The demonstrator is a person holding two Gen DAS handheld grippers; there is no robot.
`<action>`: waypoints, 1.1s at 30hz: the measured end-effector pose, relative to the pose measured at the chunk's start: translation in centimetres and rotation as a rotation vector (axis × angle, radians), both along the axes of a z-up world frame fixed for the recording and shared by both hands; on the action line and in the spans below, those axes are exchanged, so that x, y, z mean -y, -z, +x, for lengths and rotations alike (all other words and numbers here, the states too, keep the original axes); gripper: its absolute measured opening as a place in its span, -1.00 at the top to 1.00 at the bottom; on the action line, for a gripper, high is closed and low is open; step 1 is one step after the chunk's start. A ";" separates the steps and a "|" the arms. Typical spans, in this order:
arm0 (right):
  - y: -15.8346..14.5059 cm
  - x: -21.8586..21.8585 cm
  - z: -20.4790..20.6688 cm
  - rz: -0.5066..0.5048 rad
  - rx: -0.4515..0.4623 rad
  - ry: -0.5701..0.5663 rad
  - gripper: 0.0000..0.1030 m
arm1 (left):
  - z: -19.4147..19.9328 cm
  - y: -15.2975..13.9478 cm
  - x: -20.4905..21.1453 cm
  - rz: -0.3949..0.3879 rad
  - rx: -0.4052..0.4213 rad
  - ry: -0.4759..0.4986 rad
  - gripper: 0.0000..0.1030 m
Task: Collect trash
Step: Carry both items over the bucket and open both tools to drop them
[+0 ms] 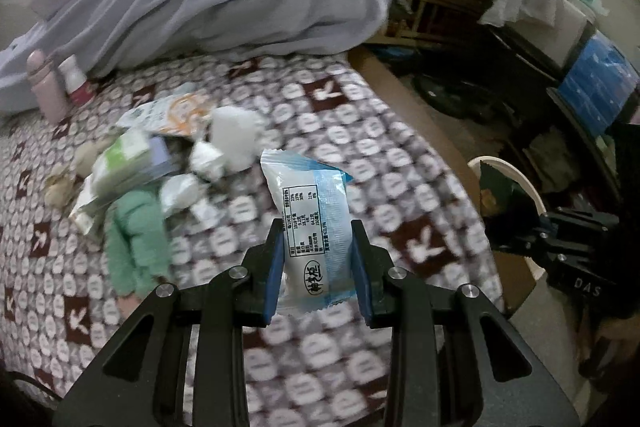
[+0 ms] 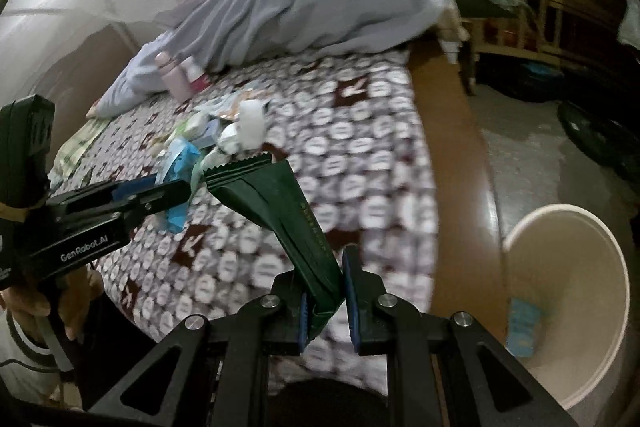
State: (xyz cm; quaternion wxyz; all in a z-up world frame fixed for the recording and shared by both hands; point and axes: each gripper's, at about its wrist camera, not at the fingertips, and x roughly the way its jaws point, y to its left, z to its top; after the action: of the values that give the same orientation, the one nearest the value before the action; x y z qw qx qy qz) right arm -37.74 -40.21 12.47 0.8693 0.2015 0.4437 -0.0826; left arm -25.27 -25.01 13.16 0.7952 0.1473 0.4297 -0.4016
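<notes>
My right gripper clamps green wrapper, bin close right; left gripper clamps blue-white snack packet, farther.

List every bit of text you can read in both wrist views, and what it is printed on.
"GenRobot.AI": side of the left gripper, right wrist view.
"DAS": body of the right gripper, left wrist view.
White and blue wrapper: nutrition table and a round logo, too small to read.
Dark green wrapper: gold lettering, blurred.
</notes>
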 end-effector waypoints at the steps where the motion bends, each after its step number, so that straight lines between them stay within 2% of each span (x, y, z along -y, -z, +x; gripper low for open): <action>1: -0.1 0.4 -0.5 -0.002 -0.001 0.012 0.72 | -0.3 -0.1 0.4 -0.001 0.002 0.009 0.45; 21: 1.8 10.1 -11.7 0.009 -0.046 0.312 0.72 | -8.2 0.3 12.9 -0.012 -0.044 0.266 0.45; 33: 3.9 13.8 -15.6 0.043 -0.085 0.434 0.72 | -11.1 1.4 18.3 -0.008 -0.086 0.347 0.45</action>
State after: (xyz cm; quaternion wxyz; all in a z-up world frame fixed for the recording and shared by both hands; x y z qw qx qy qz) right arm -53.32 -54.03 8.60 0.8073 0.3069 0.4277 -0.2668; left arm -36.33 -43.32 11.72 0.6952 0.1988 0.4300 -0.5406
